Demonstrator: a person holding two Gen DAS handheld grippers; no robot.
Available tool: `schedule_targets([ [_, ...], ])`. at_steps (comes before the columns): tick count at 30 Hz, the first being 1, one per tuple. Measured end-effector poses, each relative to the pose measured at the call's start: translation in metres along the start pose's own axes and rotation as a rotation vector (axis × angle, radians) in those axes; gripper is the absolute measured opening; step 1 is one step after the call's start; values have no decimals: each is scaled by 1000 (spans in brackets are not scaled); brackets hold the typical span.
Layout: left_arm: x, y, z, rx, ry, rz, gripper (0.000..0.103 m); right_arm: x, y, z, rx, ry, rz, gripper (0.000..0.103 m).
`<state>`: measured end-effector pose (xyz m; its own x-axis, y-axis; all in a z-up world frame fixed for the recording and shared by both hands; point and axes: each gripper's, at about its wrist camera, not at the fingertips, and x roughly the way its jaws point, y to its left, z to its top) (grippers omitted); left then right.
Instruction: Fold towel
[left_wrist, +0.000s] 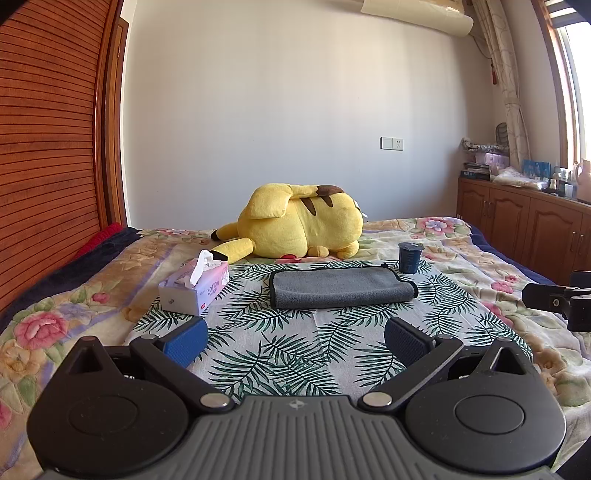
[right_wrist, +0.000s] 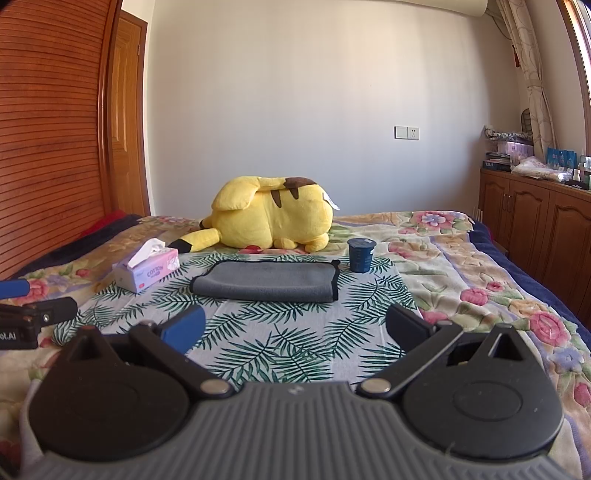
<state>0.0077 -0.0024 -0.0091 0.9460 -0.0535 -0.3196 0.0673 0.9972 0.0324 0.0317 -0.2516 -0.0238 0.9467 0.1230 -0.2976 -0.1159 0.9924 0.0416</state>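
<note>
- the grey towel (left_wrist: 341, 287) lies on the palm-leaf cloth (left_wrist: 295, 350) on the bed, between the tissue box (left_wrist: 194, 286) and the dark cup (left_wrist: 410, 257); i judge it already folded at least once.
- my left gripper (left_wrist: 295, 338) and right gripper (right_wrist: 295, 328) hover short of it, fingers spread apart, holding nothing.
- whether a further fold remains, i cannot tell.

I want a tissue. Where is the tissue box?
The tissue box sits on the bed, on the left in both views, left of the grey towel and in front of the yellow plush.
</note>
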Motion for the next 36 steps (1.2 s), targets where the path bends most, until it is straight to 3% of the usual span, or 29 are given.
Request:
schedule_targets([
  [36, 0, 0, 0, 0, 0, 0, 87, 0, -2, 0, 0, -3, -3, 103],
])
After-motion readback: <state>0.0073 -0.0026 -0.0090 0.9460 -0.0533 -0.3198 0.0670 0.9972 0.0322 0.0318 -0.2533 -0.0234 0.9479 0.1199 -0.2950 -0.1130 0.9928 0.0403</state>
